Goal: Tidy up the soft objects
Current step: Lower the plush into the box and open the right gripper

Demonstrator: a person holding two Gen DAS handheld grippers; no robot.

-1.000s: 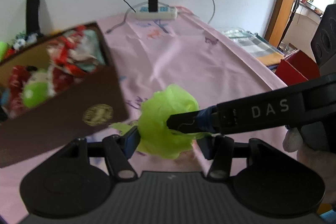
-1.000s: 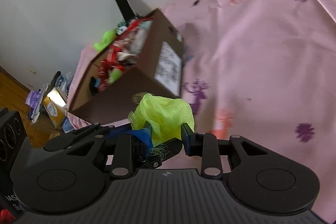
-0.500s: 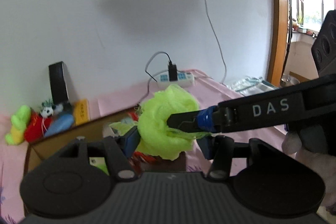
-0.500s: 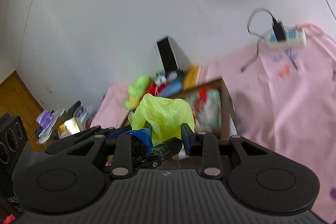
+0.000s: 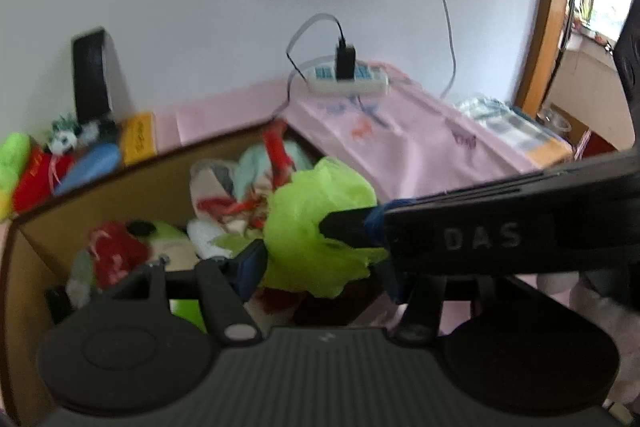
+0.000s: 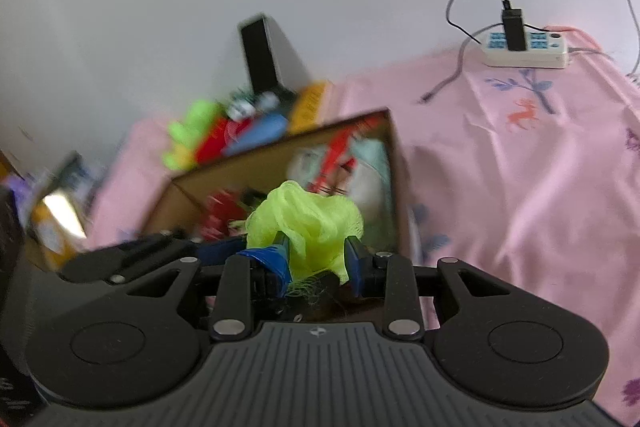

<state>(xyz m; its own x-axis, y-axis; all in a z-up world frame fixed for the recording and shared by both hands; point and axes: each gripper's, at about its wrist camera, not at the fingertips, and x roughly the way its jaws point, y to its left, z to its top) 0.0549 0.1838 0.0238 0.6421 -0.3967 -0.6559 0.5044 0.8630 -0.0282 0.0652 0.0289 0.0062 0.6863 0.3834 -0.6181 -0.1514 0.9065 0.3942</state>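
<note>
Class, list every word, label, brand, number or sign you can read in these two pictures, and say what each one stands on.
"DAS": on the black arm of the right gripper, seen from the left wrist.
Yellow box by the wall: dark print, too blurred to read.
Power strip: markings too small to read.
Nothing else is legible.

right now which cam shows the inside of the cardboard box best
The left wrist view: it looks down into the cardboard box, showing the soft toys across its floor. In the right wrist view the green mesh puff, clamped in the right gripper, covers part of the blurred interior.
</note>
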